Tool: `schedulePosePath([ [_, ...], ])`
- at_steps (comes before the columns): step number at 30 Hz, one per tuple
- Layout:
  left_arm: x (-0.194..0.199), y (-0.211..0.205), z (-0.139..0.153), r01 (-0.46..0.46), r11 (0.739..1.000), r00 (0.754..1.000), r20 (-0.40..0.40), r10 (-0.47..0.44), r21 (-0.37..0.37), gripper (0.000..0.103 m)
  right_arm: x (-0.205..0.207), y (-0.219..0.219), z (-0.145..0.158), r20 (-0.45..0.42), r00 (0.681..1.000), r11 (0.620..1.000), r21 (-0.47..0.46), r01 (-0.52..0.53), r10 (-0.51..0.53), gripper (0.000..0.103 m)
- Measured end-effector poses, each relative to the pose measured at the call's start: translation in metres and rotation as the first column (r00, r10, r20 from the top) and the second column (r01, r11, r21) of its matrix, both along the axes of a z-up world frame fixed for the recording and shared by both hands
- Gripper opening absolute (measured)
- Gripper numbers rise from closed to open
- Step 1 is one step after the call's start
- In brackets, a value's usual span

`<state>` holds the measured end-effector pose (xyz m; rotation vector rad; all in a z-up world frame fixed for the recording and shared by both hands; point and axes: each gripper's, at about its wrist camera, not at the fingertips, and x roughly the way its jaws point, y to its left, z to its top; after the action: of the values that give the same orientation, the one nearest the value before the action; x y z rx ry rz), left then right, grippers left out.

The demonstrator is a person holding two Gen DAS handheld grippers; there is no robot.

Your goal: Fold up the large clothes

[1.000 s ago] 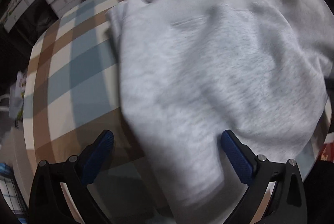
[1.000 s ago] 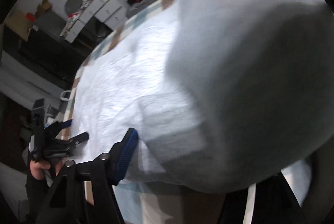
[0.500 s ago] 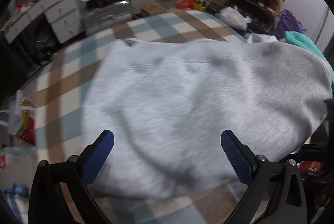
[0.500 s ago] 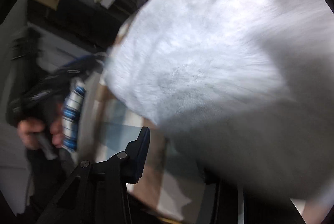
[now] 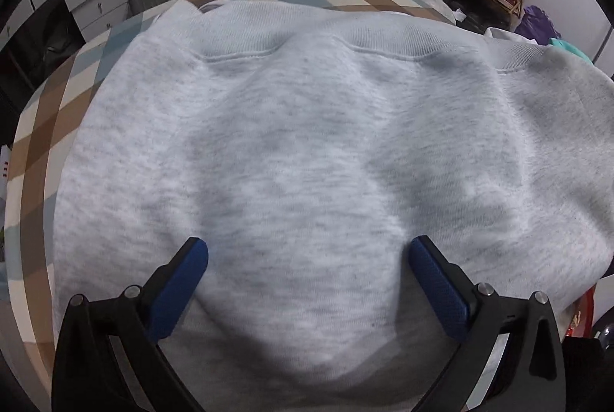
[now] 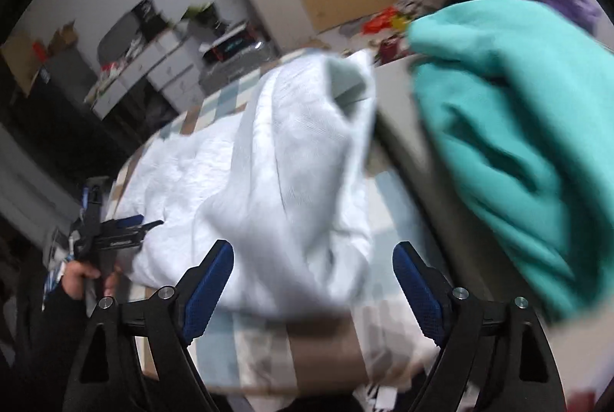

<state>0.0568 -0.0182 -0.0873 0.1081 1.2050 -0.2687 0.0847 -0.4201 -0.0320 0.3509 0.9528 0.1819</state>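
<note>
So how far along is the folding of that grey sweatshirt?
Partly done, I would say. The sweatshirt lies on the checked table in a compact, doubled-over shape. Nothing is in hand: the left claw stands open over the cloth, and the right claw has just been opening, its pads off the fabric. Left: the lumpy right end needs neatening, and a teal garment waits unfolded.

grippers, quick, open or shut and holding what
left gripper: open over the grey sweatshirt, holding nothing
right gripper: jaws just opened, holding nothing
</note>
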Motion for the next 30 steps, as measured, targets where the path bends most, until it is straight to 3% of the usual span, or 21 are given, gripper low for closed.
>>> schedulePosePath([
  [3,-0.007,0.005,-0.001,-0.017,1.000,1.000,-0.012,0.017,0.005,0.103,0.031,0.018,-0.027,-0.070,0.997,0.999,0.027,-0.038,0.040,0.084],
  [5,-0.008,0.010,-0.003,-0.027,1.000,0.999,-0.029,0.027,0.003,0.103,0.039,0.038,-0.035,-0.081,0.995,0.995,-0.068,-0.069,0.063,0.073],
  [9,-0.021,0.026,-0.002,-0.057,0.998,0.998,-0.039,0.058,0.026,0.103,0.029,0.096,-0.020,0.035,0.970,0.950,-0.213,-0.227,0.239,0.069],
  [14,-0.038,0.053,0.003,-0.137,0.989,0.987,-0.070,0.141,0.059,0.103,0.038,0.129,-0.019,0.082,0.932,0.921,-0.202,-0.332,0.354,0.069],
  [19,-0.058,0.080,0.012,-0.190,0.979,0.972,-0.127,0.198,0.075,0.102,0.034,0.144,-0.022,0.121,0.861,0.861,-0.210,-0.464,0.494,0.069],
  [22,-0.069,0.084,0.037,-0.213,0.976,0.974,-0.088,0.210,-0.032,0.101,0.027,0.132,-0.016,0.123,0.857,0.856,-0.220,-0.468,0.500,0.067],
  [25,-0.070,0.071,0.070,-0.200,0.965,0.977,0.033,0.209,-0.169,0.101,0.022,0.099,-0.001,0.163,0.878,0.883,-0.228,-0.411,0.451,0.067],
  [28,-0.060,0.044,0.086,-0.153,0.966,0.977,0.117,0.179,-0.207,0.101,0.036,0.068,0.019,0.200,0.901,0.917,-0.188,-0.351,0.386,0.073],
  [30,-0.053,0.038,0.084,-0.148,0.965,0.976,0.123,0.178,-0.217,0.101,0.041,0.054,0.036,0.240,0.911,0.942,-0.108,-0.318,0.335,0.077],
])
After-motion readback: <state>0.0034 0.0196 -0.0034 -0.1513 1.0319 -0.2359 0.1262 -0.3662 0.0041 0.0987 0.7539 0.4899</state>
